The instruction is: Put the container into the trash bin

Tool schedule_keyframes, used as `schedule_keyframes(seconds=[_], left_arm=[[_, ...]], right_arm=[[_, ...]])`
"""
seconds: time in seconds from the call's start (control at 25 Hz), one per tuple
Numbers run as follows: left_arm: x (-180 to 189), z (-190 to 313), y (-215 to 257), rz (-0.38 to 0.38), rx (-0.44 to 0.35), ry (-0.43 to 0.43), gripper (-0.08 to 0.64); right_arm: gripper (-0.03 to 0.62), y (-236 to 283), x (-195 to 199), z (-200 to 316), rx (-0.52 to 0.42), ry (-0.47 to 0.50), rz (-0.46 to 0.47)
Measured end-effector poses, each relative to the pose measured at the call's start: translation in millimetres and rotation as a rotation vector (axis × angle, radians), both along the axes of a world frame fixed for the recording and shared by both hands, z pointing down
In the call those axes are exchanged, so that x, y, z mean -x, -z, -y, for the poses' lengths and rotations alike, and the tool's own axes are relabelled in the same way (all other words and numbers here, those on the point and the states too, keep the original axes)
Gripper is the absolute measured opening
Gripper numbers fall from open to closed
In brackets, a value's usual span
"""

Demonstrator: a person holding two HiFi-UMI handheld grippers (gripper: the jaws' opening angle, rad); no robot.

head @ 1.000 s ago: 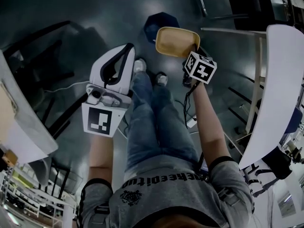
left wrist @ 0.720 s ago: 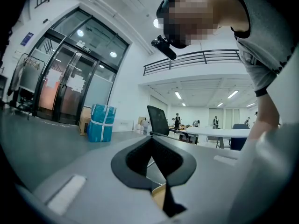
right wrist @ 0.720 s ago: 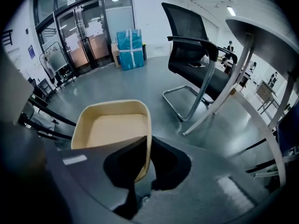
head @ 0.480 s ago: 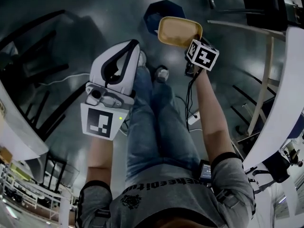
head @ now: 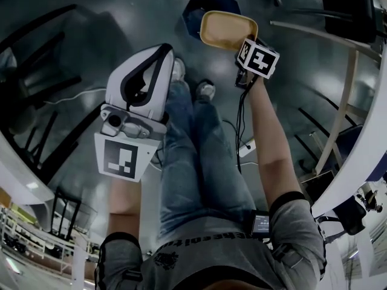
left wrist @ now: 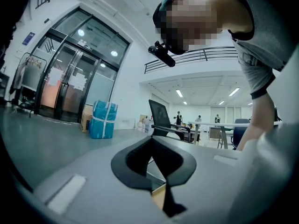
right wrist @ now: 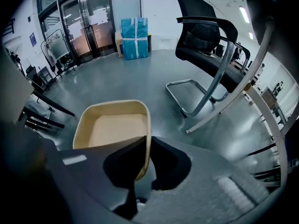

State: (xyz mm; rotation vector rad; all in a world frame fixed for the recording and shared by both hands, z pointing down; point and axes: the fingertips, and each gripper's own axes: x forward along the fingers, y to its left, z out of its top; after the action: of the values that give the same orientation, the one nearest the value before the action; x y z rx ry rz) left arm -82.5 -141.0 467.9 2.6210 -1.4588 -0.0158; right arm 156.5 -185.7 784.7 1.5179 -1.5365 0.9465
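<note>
right tool (right wrist: 145, 146) grips the near wall of the tan container (right wrist: 114, 127) between its pads, jaws just beginning to ease apart, rim still pinched. container empty, open side up, held clear of the floor (head: 121, 35). in the head view it overlaps the near edge of the dark trash bin (head: 202, 5). left tool (head: 166, 48) closed, tips together, nothing held.
</note>
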Motion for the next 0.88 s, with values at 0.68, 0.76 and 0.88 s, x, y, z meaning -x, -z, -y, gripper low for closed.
schedule_keyframes(seconds=[0.68,0.76,0.88], left_arm=[[-7,11,-39,0.017,-0.049,-0.034,0.019],[-8,14,-49,0.031,-0.042,-0.049,0.02],[-6,21,-61,0.042,-0.03,-0.07,0.02]], right_arm=[[0.023,-72,15,10,0.062,-0.02,-0.002],[0.025,-75,16,8,0.066,-0.016,-0.001],[0.028,-77,17,8,0.067,-0.002,-0.006]])
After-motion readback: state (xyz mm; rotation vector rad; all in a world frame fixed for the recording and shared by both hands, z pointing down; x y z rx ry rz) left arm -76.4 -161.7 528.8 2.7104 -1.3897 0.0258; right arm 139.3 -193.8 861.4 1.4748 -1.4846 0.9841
